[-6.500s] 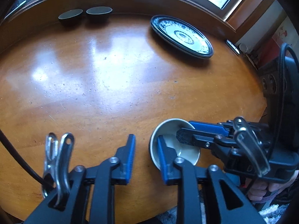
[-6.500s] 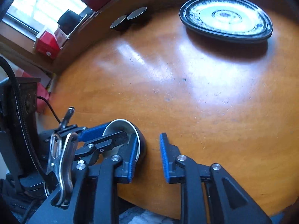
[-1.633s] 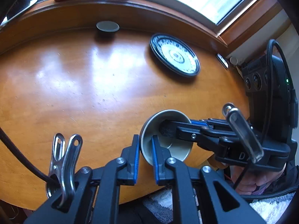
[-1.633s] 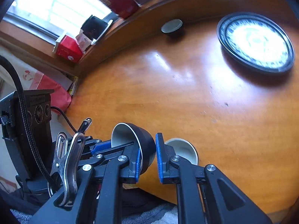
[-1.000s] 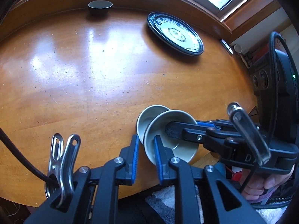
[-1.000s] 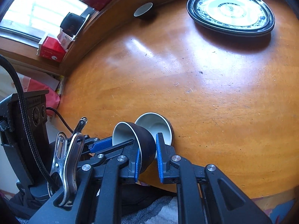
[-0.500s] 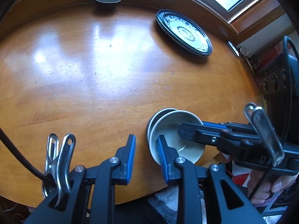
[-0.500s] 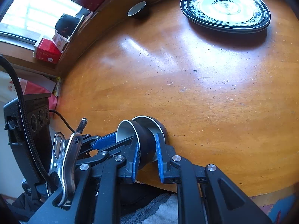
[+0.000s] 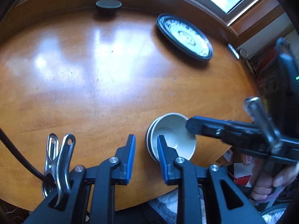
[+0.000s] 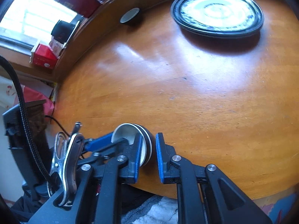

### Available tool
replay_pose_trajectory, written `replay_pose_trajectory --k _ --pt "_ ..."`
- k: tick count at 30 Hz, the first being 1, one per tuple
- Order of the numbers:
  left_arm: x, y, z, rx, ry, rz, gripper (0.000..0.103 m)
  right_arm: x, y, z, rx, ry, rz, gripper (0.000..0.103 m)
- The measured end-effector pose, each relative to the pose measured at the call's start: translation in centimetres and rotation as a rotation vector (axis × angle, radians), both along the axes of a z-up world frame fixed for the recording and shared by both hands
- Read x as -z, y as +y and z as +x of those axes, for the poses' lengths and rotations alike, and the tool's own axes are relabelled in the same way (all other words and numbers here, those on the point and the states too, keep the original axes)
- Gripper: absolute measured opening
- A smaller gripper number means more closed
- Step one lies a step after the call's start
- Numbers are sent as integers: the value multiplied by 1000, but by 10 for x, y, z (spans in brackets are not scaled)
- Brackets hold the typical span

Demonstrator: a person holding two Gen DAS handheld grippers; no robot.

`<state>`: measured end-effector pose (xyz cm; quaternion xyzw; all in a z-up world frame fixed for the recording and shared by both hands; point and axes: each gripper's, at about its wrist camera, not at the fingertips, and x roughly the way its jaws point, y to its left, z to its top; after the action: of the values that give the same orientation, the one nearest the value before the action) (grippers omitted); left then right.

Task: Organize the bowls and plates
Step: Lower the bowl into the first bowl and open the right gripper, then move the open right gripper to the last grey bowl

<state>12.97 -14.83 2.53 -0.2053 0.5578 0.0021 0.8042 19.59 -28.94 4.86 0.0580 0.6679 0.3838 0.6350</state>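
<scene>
Both grippers have let go since half a second ago: the right gripper point(image 10: 147, 154), which was clamped on the upper bowl's wall, now stands with its jaws spread, and the left gripper point(image 9: 144, 151) has widened too, one blue pad just inside the rim.

Largest first: the round wooden table point(image 9: 93, 74) fills both views, glossy with window glare. Toward its far side, well apart from the grippers, lies the blue-and-white patterned plate point(image 10: 217, 11), flat on the wood. Near the table's front edge sits the nested pair: the pale-lined upper bowl point(image 9: 173, 136) rests inside the lower bowl point(image 9: 149, 136), of which only a thin dark rim shows on the left. From the right wrist view the stack looks tilted toward the left gripper, though the fisheye makes that hard to judge. The right gripper's black finger point(image 9: 211, 128) reaches over the upper bowl's rim. Smallest, a lone dark bowl point(image 9: 108, 4) stands against the raised rim at the far edge.
</scene>
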Motion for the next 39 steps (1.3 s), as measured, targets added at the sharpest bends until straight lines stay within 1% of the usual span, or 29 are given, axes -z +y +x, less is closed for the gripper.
replay_pose_trajectory --k 1,5,6,7,9,13,17,21,29,34,39 --pt "-1 3 0 -8 -12 -5 25 3 -2 2 12 15 2 26" --pt "-3 15 -2 -40 -48 -50 26 12 -12 7 57 81 21 31" --pt "-4 17 -2 -46 -50 -50 27 12 -13 7 62 79 20 33" --pt "-4 18 -2 -50 -46 -35 30 11 -14 8 69 70 22 34" --pt "-7 17 0 -51 -37 6 34 6 -15 10 73 42 27 34" --pt "-13 21 0 -49 -59 30 38 -6 -10 13 64 -2 77 34" --pt "-22 29 -4 -59 -88 65 38 -20 -2 12 34 -55 141 34" --pt "-26 35 -10 -76 -99 78 38 -26 5 11 19 -79 184 34" --pt "-32 54 -19 -112 -120 87 38 -31 28 10 6 -90 205 34" --pt "-33 70 -20 -122 -123 82 38 -31 41 6 7 -96 199 34" --pt "-38 82 -18 -104 -137 113 38 -32 54 5 28 -104 196 34"
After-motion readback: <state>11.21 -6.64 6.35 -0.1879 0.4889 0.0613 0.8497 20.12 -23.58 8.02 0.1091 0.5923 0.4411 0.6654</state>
